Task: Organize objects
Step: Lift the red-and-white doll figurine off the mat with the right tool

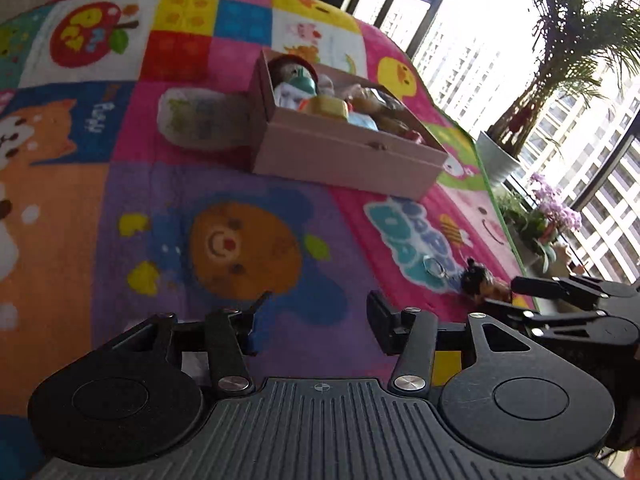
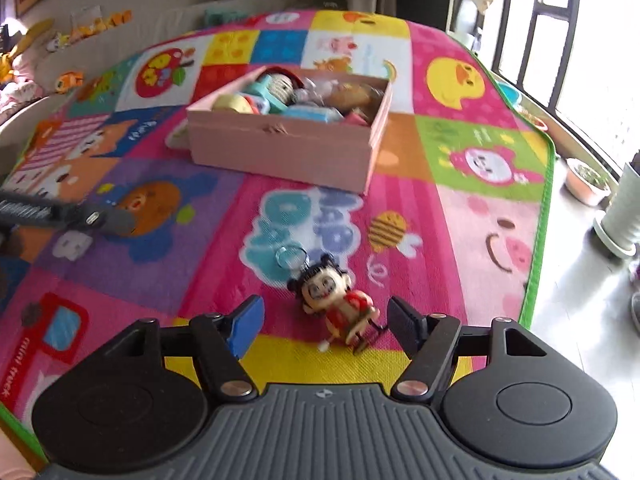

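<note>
A small doll keychain [image 2: 340, 304] with black hair, a red outfit and a metal ring lies on the colourful play mat [image 2: 460, 160]. My right gripper [image 2: 326, 326] is open, its fingers on either side of the doll, just above the mat. A pink box [image 2: 280, 148] full of small toys stands further back. My left gripper [image 1: 316, 320] is open and empty over the purple bear patch. In the left wrist view the doll [image 1: 480, 280] lies at the right beside the right gripper [image 1: 516, 292], and the pink box [image 1: 344, 152] stands ahead.
A clear plastic bag [image 1: 192, 120] lies left of the box. Potted plants [image 1: 500, 152] and windows line the right side beyond the mat edge. Plush toys [image 2: 68, 80] sit along the far left. The left gripper's body [image 2: 60, 216] shows at the left.
</note>
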`<move>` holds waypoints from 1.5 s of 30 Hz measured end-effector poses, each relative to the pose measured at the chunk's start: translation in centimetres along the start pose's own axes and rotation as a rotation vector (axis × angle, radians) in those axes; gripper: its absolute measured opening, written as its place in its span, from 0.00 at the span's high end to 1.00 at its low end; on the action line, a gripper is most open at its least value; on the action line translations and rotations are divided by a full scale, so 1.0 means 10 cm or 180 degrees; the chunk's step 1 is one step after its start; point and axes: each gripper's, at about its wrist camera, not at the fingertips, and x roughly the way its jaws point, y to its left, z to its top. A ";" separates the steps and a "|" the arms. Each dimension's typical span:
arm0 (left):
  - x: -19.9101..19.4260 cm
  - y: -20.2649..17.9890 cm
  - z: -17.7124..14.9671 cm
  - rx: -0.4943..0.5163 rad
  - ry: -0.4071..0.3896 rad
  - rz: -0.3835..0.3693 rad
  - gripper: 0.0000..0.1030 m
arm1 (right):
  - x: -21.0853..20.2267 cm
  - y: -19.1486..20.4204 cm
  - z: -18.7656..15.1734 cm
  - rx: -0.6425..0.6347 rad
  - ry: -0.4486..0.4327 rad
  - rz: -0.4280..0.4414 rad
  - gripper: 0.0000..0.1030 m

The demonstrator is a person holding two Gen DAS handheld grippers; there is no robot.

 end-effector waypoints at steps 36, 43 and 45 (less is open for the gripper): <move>-0.05 0.02 -0.13 -0.0044 0.0023 -0.0028 0.57 | 0.49 0.20 0.54 -0.0322 0.0358 0.0526 0.42; -0.08 0.08 -0.14 -0.0109 0.0009 0.0026 0.60 | 0.48 0.22 0.70 -0.0282 0.0341 0.0491 0.69; -0.08 0.10 -0.14 -0.0130 0.0006 0.0021 0.61 | 0.31 0.20 0.85 -0.0271 0.0153 0.0522 0.69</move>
